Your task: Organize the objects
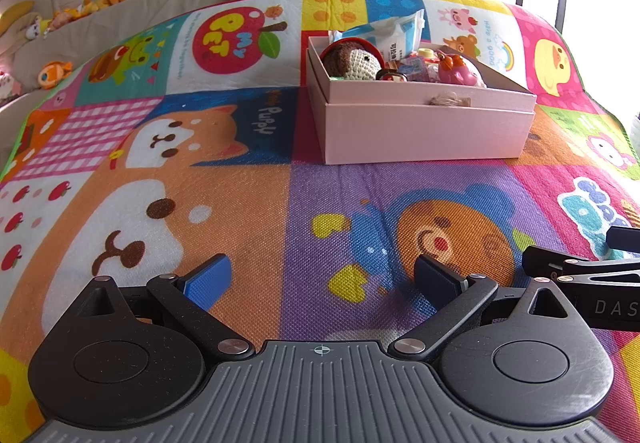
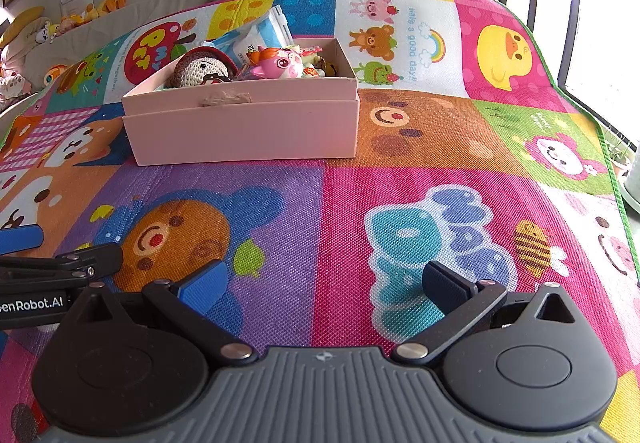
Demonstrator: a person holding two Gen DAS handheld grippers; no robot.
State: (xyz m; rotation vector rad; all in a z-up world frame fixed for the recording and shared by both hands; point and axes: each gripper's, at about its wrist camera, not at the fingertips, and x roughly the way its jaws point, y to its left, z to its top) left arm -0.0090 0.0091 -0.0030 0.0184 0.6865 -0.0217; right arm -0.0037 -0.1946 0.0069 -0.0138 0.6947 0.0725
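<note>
A pale pink box (image 1: 420,131) (image 2: 240,131) sits on the colourful play mat, well ahead of both grippers. Inside lie a crocheted doll with a red cap (image 1: 354,61) (image 2: 202,69), a pink plastic toy (image 1: 458,71) (image 2: 280,63), a blue-and-white packet (image 1: 394,33) (image 2: 260,31) and small bits. My left gripper (image 1: 322,277) is open and holds nothing, low over the purple bear patch. Over the pink and purple patches my right gripper (image 2: 326,285) is open too, with nothing between its blue pads. Each gripper's side shows at the edge of the other's view.
The cartoon play mat (image 1: 240,203) (image 2: 400,203) covers the whole surface. Plush toys (image 1: 56,73) (image 2: 56,71) line a pale ledge at the far left. A window and a dark metal frame (image 2: 560,3) stand beyond the mat's right edge.
</note>
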